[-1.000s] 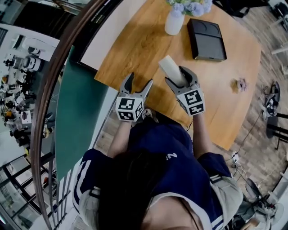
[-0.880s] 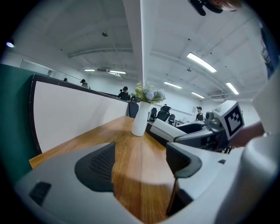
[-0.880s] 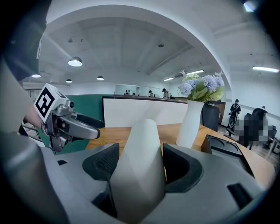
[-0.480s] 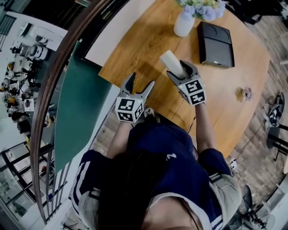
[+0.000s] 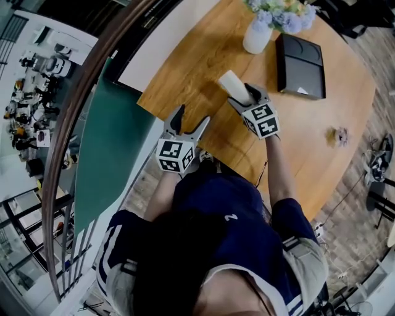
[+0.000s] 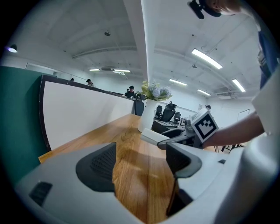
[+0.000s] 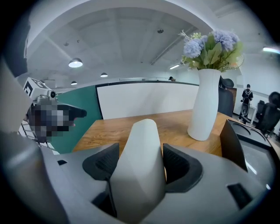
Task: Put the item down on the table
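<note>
white item (image 7: 139,148) in right gripper (image 5: 246,97)

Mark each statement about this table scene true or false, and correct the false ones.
1. The white vase holds flowers. True.
2. The left gripper grips the vase. False: its fingers stand apart with nothing between them.
3. The right gripper clamps a white item between its fingers. True.
4. The black tray lies on the floor. False: it lies on the wooden table, beside the vase.
</note>
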A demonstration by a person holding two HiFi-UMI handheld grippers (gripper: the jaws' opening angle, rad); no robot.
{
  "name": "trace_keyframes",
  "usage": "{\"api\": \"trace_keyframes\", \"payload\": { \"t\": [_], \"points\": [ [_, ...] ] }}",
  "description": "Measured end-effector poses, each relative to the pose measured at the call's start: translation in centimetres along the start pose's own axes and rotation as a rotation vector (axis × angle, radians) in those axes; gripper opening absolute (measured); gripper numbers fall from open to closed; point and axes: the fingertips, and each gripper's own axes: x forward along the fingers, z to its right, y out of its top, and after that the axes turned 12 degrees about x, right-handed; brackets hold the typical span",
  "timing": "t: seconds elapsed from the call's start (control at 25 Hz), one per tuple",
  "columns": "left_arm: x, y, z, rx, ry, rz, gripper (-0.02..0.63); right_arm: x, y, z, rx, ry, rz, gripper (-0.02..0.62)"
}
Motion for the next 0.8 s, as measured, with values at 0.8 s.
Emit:
{"api": "trace_keyframes", "payload": {
  "t": [0.8],
  "points": [
    [-1.2,-1.1,-2.9,-0.008,0.079,-0.052,0.353,4.0,-4.6,1.9,0.039,0.013,-0.134,0.325]
  ]
}}
